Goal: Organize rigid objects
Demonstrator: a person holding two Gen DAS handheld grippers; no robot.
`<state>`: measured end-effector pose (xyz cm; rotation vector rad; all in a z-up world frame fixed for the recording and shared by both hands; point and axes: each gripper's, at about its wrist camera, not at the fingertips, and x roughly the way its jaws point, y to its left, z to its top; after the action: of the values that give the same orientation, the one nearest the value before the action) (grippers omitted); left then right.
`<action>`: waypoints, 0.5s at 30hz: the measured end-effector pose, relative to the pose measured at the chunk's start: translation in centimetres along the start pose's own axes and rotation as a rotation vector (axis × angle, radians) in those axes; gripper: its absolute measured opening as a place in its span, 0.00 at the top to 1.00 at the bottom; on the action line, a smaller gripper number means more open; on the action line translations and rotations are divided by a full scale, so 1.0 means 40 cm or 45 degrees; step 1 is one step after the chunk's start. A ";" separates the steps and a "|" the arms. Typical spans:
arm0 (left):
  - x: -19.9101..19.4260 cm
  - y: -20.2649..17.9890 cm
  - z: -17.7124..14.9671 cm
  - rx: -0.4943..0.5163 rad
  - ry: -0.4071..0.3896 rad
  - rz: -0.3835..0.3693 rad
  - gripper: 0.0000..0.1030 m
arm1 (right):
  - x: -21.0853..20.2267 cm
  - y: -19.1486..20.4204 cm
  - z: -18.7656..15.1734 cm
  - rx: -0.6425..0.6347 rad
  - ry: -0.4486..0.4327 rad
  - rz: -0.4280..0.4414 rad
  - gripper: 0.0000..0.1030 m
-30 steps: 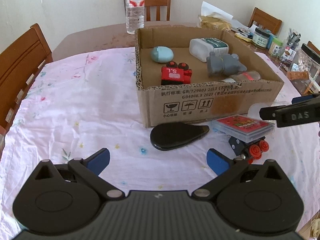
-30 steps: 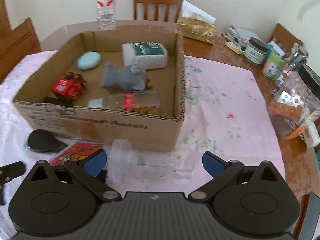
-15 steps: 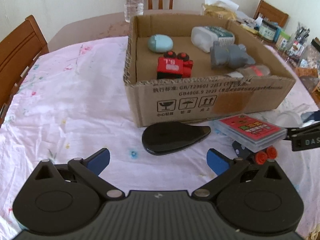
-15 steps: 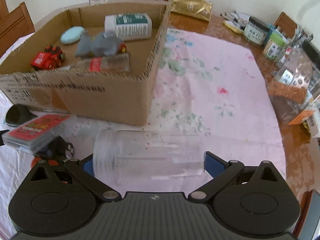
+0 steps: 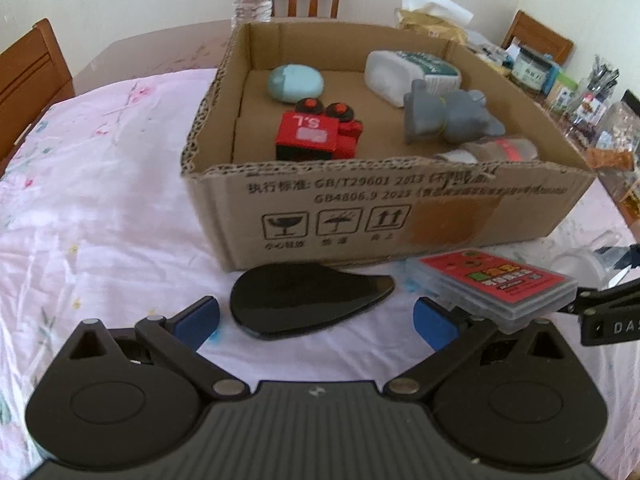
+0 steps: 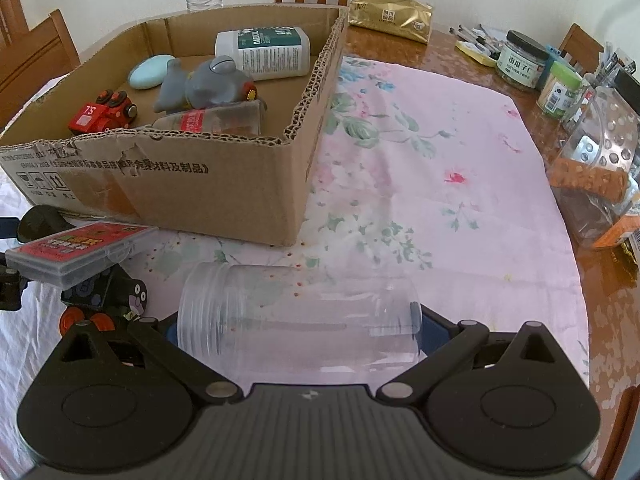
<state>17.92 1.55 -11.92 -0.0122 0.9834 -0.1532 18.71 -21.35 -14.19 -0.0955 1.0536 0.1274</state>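
A cardboard box (image 6: 224,176) sits on the pink tablecloth (image 6: 432,184). The right gripper (image 6: 298,330) has closed in around a clear jar (image 6: 298,316) lying before the box, fingers spread, ready to grasp. The left gripper (image 5: 316,318), spread, has neared a black case (image 5: 308,300).

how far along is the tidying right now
Done: the box already holds the red truck, blue oval, white bottle, grey toy and a small bottle. In hand: the right gripper brackets the clear jar, lying on its side. Left: the card case, black pad and black toy; the left gripper is open.
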 end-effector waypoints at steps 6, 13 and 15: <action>-0.004 0.016 -0.002 0.041 0.016 0.022 0.00 | -0.002 0.001 -0.002 0.002 -0.004 0.000 0.00; -0.014 0.083 -0.004 -0.009 0.002 0.026 0.00 | -0.002 0.001 -0.003 0.004 -0.007 -0.003 0.00; -0.014 0.095 -0.004 -0.004 0.006 0.035 0.00 | -0.001 0.002 -0.003 0.004 -0.006 -0.003 0.00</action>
<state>17.96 5.39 -11.83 -0.0007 0.9883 -0.1263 18.56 -21.31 -14.21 -0.0937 1.0488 0.1234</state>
